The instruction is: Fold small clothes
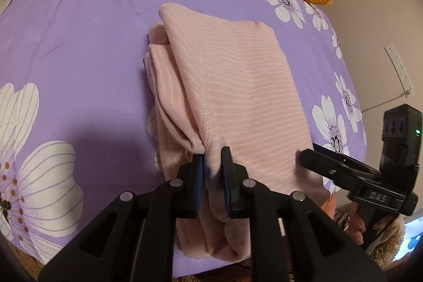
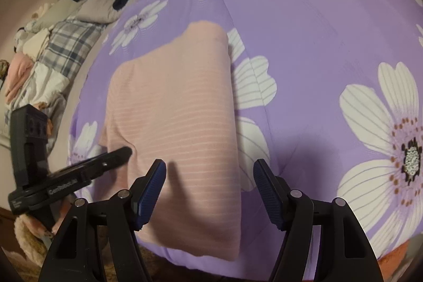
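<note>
Between the left gripper's matt black plastic jaws, the pink garment is soft ribbed cloth; beneath lies a smooth purple flowered sheet.

Pink garment: soft ribbed fabric with thin pale stripes and a stitched seam; lying folded into a thick oblong bundle at frame centre; layered edges showing along its left side; near end bunching at lower centre.
</note>
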`<state>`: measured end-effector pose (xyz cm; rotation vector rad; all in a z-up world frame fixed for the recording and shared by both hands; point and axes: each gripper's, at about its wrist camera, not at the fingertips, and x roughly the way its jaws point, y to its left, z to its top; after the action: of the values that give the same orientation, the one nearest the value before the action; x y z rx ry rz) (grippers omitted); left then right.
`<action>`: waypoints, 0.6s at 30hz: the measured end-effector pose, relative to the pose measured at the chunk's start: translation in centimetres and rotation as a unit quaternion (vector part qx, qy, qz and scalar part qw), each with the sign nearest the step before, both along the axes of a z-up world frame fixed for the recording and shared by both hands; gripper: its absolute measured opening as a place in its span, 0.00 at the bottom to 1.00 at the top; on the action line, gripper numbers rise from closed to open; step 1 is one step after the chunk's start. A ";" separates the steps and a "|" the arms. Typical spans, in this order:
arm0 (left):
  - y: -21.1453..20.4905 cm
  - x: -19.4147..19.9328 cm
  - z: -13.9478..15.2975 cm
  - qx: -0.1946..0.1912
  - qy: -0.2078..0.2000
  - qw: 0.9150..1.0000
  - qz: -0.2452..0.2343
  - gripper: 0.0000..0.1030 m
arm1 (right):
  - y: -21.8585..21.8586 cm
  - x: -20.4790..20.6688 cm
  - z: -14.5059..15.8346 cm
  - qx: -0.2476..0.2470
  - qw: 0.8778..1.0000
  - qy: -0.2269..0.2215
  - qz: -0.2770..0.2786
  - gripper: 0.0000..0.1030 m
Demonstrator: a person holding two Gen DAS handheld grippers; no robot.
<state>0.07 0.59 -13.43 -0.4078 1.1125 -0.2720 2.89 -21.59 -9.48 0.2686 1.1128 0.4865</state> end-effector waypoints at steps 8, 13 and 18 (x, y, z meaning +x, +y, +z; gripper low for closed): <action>1.4 0.2 1.3 0.042 -0.017 0.998 0.035 0.66 | 0.0 0.6 -0.5 0.004 1.000 -0.001 0.006 0.69; 1.8 1.3 -1.1 -0.027 0.020 0.999 0.027 0.68 | 0.3 1.2 -1.1 0.034 0.999 0.007 0.012 0.69; 1.7 2.1 -2.0 -0.069 0.032 0.997 0.026 0.71 | 0.9 1.6 -1.6 0.056 0.998 0.012 0.022 0.69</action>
<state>2.13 2.28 -15.47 -0.5714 1.1481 -0.2920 4.44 -20.69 -11.11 0.3491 1.1187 0.5867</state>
